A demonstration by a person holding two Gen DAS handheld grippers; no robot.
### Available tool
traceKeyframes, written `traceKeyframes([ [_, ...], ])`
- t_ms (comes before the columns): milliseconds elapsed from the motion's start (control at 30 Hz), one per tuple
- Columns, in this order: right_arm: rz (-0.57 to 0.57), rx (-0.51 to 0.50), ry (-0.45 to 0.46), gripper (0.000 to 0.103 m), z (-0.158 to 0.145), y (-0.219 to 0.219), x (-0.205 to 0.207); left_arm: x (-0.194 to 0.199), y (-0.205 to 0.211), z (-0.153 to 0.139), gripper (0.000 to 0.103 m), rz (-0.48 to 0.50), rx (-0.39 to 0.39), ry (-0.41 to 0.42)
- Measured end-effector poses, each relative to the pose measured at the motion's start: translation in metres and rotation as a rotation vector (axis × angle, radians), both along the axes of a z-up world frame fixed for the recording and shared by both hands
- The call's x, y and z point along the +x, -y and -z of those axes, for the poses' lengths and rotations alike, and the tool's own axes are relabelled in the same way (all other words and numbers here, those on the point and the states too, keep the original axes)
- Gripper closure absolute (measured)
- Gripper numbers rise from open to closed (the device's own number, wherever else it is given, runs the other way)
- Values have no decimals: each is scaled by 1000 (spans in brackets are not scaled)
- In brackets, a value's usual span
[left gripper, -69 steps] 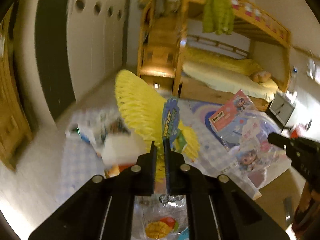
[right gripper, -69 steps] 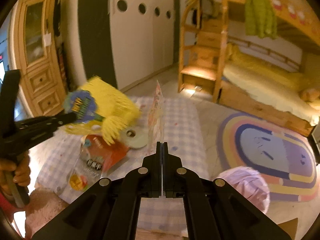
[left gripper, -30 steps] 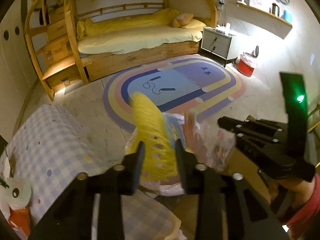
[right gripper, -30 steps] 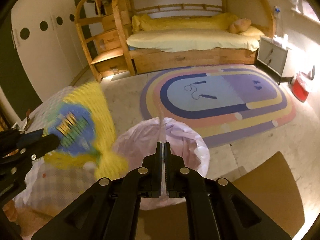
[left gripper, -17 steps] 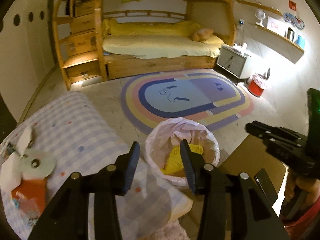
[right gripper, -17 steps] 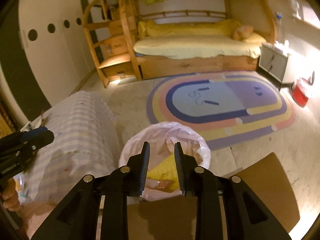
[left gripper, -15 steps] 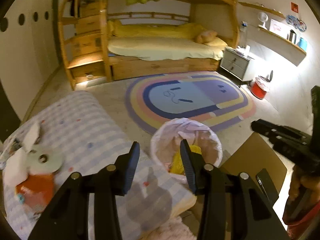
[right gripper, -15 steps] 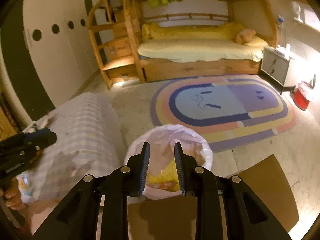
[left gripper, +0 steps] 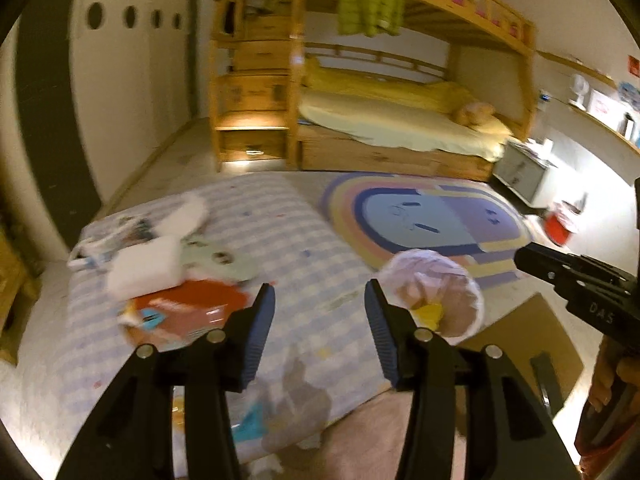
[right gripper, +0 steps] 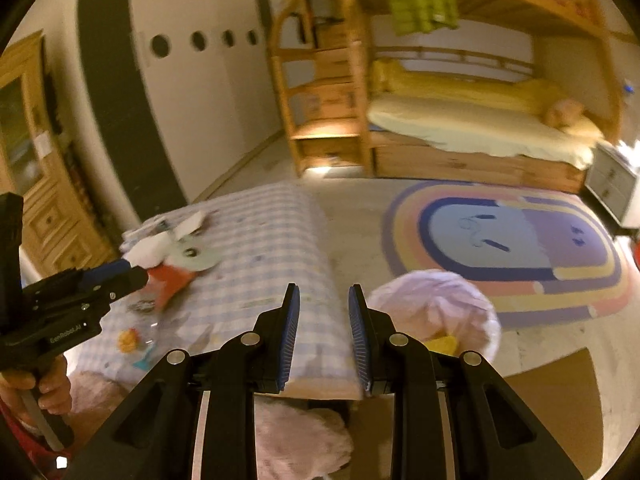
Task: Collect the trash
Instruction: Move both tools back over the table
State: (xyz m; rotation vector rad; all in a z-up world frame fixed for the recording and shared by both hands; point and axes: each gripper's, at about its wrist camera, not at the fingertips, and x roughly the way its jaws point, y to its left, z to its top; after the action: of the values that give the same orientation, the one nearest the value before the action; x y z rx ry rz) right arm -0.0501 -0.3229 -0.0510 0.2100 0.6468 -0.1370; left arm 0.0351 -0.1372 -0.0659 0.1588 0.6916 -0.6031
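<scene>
- The left gripper (left gripper: 319, 330), black with blue ribbed pads, has its jaws well apart and opening; nothing lies between them, only the tablecloth and floor beyond.
- The right gripper (right gripper: 323, 336), of the same make, holds its jaws a modest gap apart with nothing between the pads; it hangs over the near edge of the table.
- A hand (right gripper: 38, 390) grips the handle of the left tool at the lower left of the right wrist view.
- The round bin lined with a pale pink plastic bag (left gripper: 434, 294) stands on the floor just beside the table's right end, near a flat piece of brown cardboard (left gripper: 524, 342).
- Inside the bin a crumpled yellow piece (left gripper: 429, 314) shows against the liner; what else is in there is too blurred to tell.
- The table under a lilac-and-white checked cloth (left gripper: 280, 240) still bears trash at its far left part: a red-orange snack packet (left gripper: 184, 310), a white crumpled paper wad (left gripper: 144, 266), and a pale green round disc (left gripper: 218, 260), lying close together and partly overlapping.
- A clear wrapper with a fruit print (right gripper: 134, 342) lies near the table's front edge.
- A small red bin (left gripper: 558, 228) stands by the far wall, well apart from the table.
</scene>
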Motion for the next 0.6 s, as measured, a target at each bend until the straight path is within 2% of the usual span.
traceKeyframes([
  [200,-142,-17,-19,71,7,-52,22,0,-60,8,50,-160,42,35],
  [367,-240,-16,-47,69,19,-90,41,1,-107,25,46,-285,79,30],
  [600,-327,-1,-102,65,44,-143,68,12,-148,41,46,-384,67,-8],
])
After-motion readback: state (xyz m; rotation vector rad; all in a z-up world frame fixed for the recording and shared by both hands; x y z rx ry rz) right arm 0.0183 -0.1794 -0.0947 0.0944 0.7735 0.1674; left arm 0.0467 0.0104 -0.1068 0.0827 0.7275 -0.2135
